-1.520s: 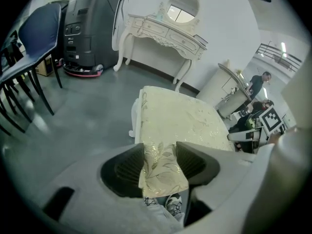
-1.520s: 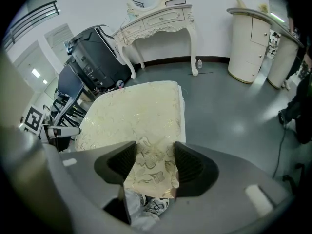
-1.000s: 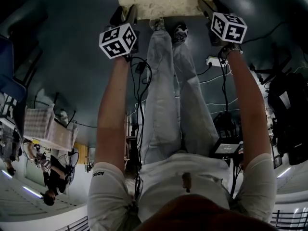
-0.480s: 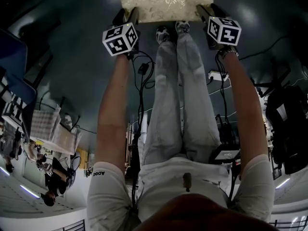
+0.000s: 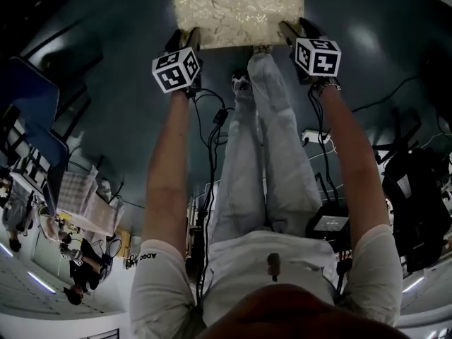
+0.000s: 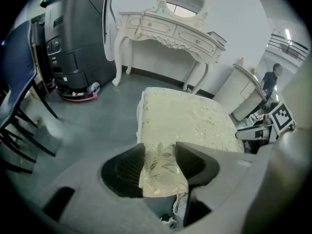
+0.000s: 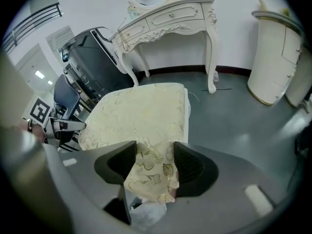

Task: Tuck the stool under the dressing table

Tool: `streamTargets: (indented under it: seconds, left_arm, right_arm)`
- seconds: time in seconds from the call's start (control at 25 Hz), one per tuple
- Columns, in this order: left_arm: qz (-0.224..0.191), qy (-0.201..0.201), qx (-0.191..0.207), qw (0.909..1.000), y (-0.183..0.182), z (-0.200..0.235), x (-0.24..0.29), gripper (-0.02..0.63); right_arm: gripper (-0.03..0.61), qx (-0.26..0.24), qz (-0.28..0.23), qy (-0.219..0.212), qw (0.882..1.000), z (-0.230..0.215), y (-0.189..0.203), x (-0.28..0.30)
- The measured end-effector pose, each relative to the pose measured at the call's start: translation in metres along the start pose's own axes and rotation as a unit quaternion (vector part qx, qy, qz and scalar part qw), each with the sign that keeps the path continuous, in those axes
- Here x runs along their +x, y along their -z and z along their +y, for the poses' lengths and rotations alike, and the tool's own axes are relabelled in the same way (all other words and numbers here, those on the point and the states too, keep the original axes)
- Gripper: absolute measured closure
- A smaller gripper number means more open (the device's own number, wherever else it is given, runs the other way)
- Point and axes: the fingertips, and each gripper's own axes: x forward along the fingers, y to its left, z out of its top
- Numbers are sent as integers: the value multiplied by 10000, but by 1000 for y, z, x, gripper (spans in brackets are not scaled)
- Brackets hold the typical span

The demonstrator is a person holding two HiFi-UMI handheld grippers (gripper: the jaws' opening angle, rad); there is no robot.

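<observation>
The stool has a cream cushion with a gold leaf pattern and stands on the grey floor at the top of the head view. My left gripper is shut on its near left corner, my right gripper on its near right corner. In the left gripper view the cushion cloth fills the gap between the pads of the left gripper. The right gripper pinches the stool the same way. The white carved dressing table stands against the wall beyond the stool, with open floor between them. It also shows in the right gripper view as the dressing table.
A big black machine stands left of the dressing table, and a dark chair is nearer on the left. A rounded white cabinet stands to the table's right. Cables and a power strip lie on the floor by the person's legs.
Both grippers, still holding the stool, have moved it forward across the floor. The person has stepped after it, and the floor cables and power strip have slid down the head view.
</observation>
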Motion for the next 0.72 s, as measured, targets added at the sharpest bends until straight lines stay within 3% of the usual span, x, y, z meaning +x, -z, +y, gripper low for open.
streamTargets:
  seconds: [0.32,0.72]
  left_arm:
    - [82,-335,-116,9993,-74,7,36,416]
    - [206,-450,-100,9987,-129,22,64,420]
  right_arm:
    - [322,-210,40,-203,9996,-17,-86,38]
    - [324,-337,153,-350,9987,-22,-149,73]
